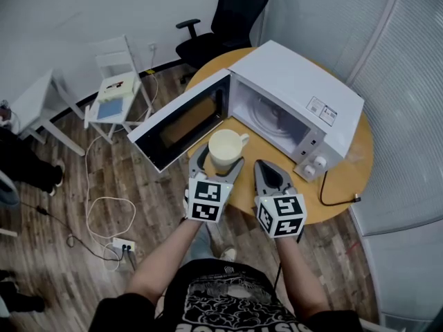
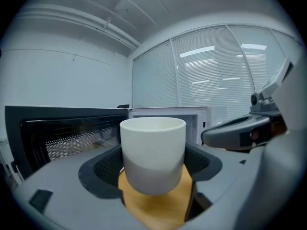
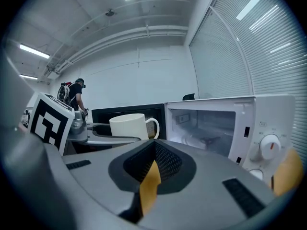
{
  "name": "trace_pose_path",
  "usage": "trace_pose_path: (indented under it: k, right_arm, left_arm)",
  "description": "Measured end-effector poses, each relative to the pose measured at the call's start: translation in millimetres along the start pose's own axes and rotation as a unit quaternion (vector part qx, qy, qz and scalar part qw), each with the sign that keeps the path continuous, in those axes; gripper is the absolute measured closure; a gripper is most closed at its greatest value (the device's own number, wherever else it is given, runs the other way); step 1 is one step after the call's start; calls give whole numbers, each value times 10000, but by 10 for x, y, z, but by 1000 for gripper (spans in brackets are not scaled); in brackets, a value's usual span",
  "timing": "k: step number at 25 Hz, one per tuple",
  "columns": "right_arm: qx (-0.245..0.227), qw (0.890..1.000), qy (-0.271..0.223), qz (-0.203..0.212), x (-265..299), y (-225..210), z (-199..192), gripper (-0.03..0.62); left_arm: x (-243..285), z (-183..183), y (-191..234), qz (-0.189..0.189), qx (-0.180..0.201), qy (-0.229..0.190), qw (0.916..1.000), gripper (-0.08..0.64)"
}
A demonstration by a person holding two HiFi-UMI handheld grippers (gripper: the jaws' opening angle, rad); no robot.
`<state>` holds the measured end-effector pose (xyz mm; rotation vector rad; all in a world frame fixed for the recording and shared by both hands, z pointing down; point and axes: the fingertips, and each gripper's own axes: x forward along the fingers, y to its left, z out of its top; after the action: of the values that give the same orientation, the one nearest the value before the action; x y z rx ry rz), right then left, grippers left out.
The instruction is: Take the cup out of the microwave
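My left gripper [image 1: 219,163] is clamped on the cup [image 1: 227,146] - its 2 jaws stand wide, one on each side of the cream body, pads pressed against it. In the left gripper view the cup [image 2: 152,152] fills the space between my jaws, upright, its base a little clear of the wooden table [image 2: 158,210] below. The handle [image 1: 243,139] points toward the microwave's open mouth.

The cup is out of the microwave [image 1: 297,95], just in front of the cavity, over the round table [image 1: 346,178] near its front edge. The microwave door [image 1: 181,120] hangs fully open to the left, just beside the cup, and the cavity holds only its glass plate [image 1: 266,120].

My right gripper [image 1: 263,170] sits just beside the left one, to its right, pointing at the microwave's front. Its jaws are drawn together with nothing between them - the right gripper view shows only a thin sliver of tabletop in the slit [image 3: 151,186]. From that view the cup [image 3: 127,127] shows to the left, carried in my other gripper.
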<state>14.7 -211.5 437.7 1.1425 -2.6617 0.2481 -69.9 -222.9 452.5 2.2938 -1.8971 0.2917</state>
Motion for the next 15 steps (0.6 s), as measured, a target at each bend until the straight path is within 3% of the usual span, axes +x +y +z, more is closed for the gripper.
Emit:
trace_pose_path:
  k: [15]
  right_arm:
    - [22, 10000, -43, -73, 10, -44, 28, 577]
  left_arm:
    - [0, 23, -3, 8, 3, -57, 10000, 156]
